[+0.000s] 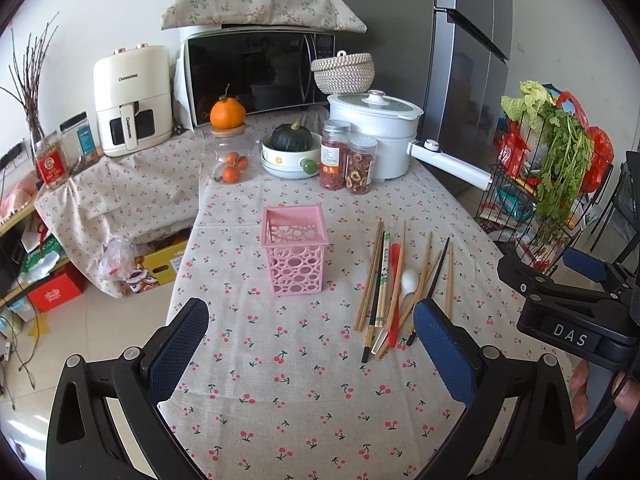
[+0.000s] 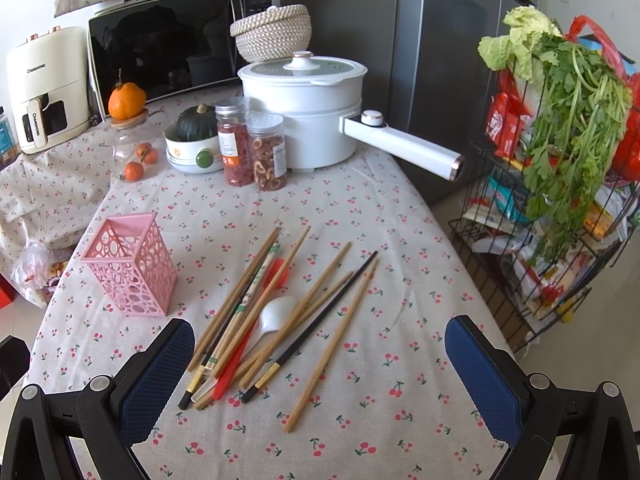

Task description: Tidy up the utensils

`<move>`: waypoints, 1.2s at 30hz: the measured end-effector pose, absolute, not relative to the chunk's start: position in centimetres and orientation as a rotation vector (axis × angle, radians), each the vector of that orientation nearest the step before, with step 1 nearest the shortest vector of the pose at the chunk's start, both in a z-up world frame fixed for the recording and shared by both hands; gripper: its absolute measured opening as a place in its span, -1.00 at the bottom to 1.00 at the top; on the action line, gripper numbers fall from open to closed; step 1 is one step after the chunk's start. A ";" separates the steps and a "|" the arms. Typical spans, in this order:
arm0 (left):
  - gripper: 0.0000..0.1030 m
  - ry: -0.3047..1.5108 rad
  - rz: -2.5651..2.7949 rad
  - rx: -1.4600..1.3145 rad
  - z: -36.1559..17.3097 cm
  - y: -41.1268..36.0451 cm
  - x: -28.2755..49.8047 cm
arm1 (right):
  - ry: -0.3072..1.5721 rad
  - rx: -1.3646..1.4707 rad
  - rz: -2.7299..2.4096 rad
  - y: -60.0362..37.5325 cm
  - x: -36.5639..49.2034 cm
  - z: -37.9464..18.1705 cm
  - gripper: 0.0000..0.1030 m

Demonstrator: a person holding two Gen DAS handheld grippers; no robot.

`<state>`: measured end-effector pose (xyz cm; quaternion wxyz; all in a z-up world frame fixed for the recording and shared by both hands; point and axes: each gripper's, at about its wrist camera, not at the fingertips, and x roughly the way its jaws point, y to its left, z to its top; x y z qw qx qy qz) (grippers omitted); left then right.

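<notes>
Left wrist view: my left gripper (image 1: 310,344) spread wide, nothing between its blue textured pads, hovering over cherry-print tablecloth (image 1: 280,400). Pink perforated plastic holder (image 1: 294,250) upright ahead — square, circle cutouts. Utensil pile (image 1: 400,288) just right of it. My right gripper (image 1: 568,300) at right edge, tag reads "DAS". Cream air fryer (image 1: 132,100) marked "CHANGHONG".

Right wrist view: my right gripper (image 2: 320,376) also gaping, empty. Wooden chopsticks (image 2: 332,340), black chopstick (image 2: 316,328), white spoon (image 2: 276,316), red utensil (image 2: 240,364) lie crossed on cloth — holder (image 2: 132,268) left of them.
</notes>
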<state>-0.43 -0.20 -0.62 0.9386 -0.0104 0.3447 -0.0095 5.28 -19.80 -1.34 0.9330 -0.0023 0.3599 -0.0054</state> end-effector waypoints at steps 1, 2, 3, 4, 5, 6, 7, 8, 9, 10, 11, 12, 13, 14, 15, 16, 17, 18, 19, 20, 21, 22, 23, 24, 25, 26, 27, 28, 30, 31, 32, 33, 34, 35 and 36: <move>1.00 0.704 -0.019 -0.021 -0.6 -0.2 -0.4 | 0.737 -0.004 -0.011 -19.8 5.3 -1.3 1.00; 1.00 0.704 -0.019 -0.021 -0.6 -0.2 -0.4 | 0.737 -0.005 -0.011 -19.8 5.3 -1.4 1.00; 1.00 0.704 -0.019 -0.021 -0.6 -0.2 -0.4 | 0.736 -0.005 -0.011 -19.8 5.3 -1.3 1.00; 1.00 0.704 -0.019 -0.021 -0.6 -0.2 -0.4 | 0.736 -0.004 -0.011 -19.8 5.3 -1.3 1.00; 1.00 0.704 -0.019 -0.022 -0.6 -0.2 -0.4 | 0.736 -0.004 -0.011 -19.8 5.3 -1.3 1.00; 1.00 0.704 -0.019 -0.022 -0.6 -0.2 -0.4 | 0.736 -0.003 -0.012 -19.8 5.3 -1.3 1.00; 1.00 0.704 -0.019 -0.022 -0.6 -0.2 -0.4 | 0.736 -0.003 -0.012 -19.8 5.3 -1.4 1.00; 1.00 0.704 -0.019 -0.022 -0.6 -0.2 -0.4 | 0.736 -0.004 -0.011 -19.8 5.3 -1.3 1.00; 1.00 0.703 -0.018 -0.021 -0.6 -0.2 -0.4 | 0.736 -0.004 -0.011 -19.8 5.3 -1.3 1.00; 1.00 0.703 -0.018 -0.021 -0.6 -0.2 -0.5 | 0.737 -0.003 -0.011 -19.7 5.3 -1.4 1.00; 1.00 0.704 -0.018 -0.021 -0.6 -0.2 -0.4 | 0.737 -0.003 -0.010 -19.7 5.3 -1.4 1.00; 1.00 0.704 -0.018 -0.021 -0.6 -0.2 -0.4 | 0.737 -0.004 -0.011 -19.7 5.3 -1.4 1.00; 1.00 0.703 -0.018 -0.021 -0.6 -0.2 -0.4 | 0.737 -0.003 -0.010 -19.7 5.3 -1.4 1.00; 1.00 0.703 -0.018 -0.020 -0.6 -0.2 -0.4 | 0.738 -0.003 -0.010 -19.7 5.2 -1.5 1.00; 1.00 0.703 -0.017 -0.018 -0.6 -0.2 -0.4 | 0.738 -0.002 -0.009 -19.6 5.2 -1.5 1.00; 1.00 0.703 -0.017 -0.016 -0.6 -0.3 -0.5 | 0.739 -0.001 -0.009 -19.6 5.2 -1.6 1.00; 1.00 0.704 -0.017 -0.016 -0.6 -0.3 -0.5 | 0.739 -0.001 -0.009 -19.5 5.2 -1.6 1.00; 1.00 0.704 -0.017 -0.016 -0.6 -0.3 -0.5 | 0.739 -0.001 -0.009 -19.6 5.2 -1.6 1.00; 1.00 0.703 -0.017 -0.017 -0.6 -0.3 -0.5 | 0.739 -0.001 -0.009 -19.5 5.2 -1.6 1.00; 1.00 0.704 -0.017 -0.017 -0.6 -0.3 -0.5 | 0.739 -0.001 -0.009 -19.6 5.2 -1.6 1.00; 1.00 0.704 -0.017 -0.017 -0.6 -0.3 -0.5 | 0.740 -0.001 -0.008 -19.6 5.2 -1.6 1.00; 1.00 0.704 -0.017 -0.017 -0.6 -0.3 -0.5 | 0.742 0.000 -0.007 -19.5 5.2 -1.6 1.00; 1.00 0.703 -0.016 -0.016 -0.6 -0.3 -0.5 | 0.744 0.002 -0.006 -19.4 5.2 -1.7 1.00; 1.00 0.704 -0.016 -0.014 -0.7 -0.4 -0.5 | 0.747 0.003 -0.005 -19.4 5.2 -1.8 1.00; 1.00 0.704 -0.016 -0.012 -0.8 -0.5 -0.5 | 0.749 0.004 -0.006 -19.3 5.1 -1.9 1.00; 1.00 0.704 -0.016 -0.013 -0.8 -0.5 -0.5 | 0.751 0.004 -0.007 -19.3 5.2 -1.9 1.00; 1.00 0.704 -0.017 -0.013 -0.8 -0.5 -0.5 | 0.752 0.005 -0.008 -19.3 5.2 -1.9 1.00; 1.00 0.705 -0.016 -0.013 -0.8 -0.5 -0.5 | 0.752 0.007 -0.008 -19.4 5.1 -1.8 1.00; 1.00 0.707 -0.017 -0.012 -0.9 -0.5 -0.5 | 0.754 0.012 -0.010 -19.6 5.2 -1.8 1.00; 1.00 0.710 -0.018 -0.011 -0.9 -0.5 -0.5 | 0.756 0.014 -0.010 -19.7 5.2 -1.7 1.00; 1.00 0.713 -0.017 -0.012 -0.9 -0.5 -0.5 | 0.757 0.015 -0.011 -19.8 5.3 -1.7 1.00; 1.00 0.710 -0.017 -0.010 -0.8 -0.5 -0.5 | 0.759 0.016 -0.014 -20.1 5.4 -1.6 1.00; 1.00 0.704 -0.021 -0.006 -0.8 -0.5 -0.4 | 0.759 0.014 -0.020 -20.2 5.5 -1.5 1.00; 1.00 0.697 -0.024 -0.003 -0.7 -0.5 -0.4 | 0.758 0.012 -0.028 -20.4 5.5 -1.5 1.00; 1.00 0.694 -0.023 -0.001 -0.7 -0.6 -0.3 | 0.760 0.011 -0.039 -20.7 5.7 -1.5 1.00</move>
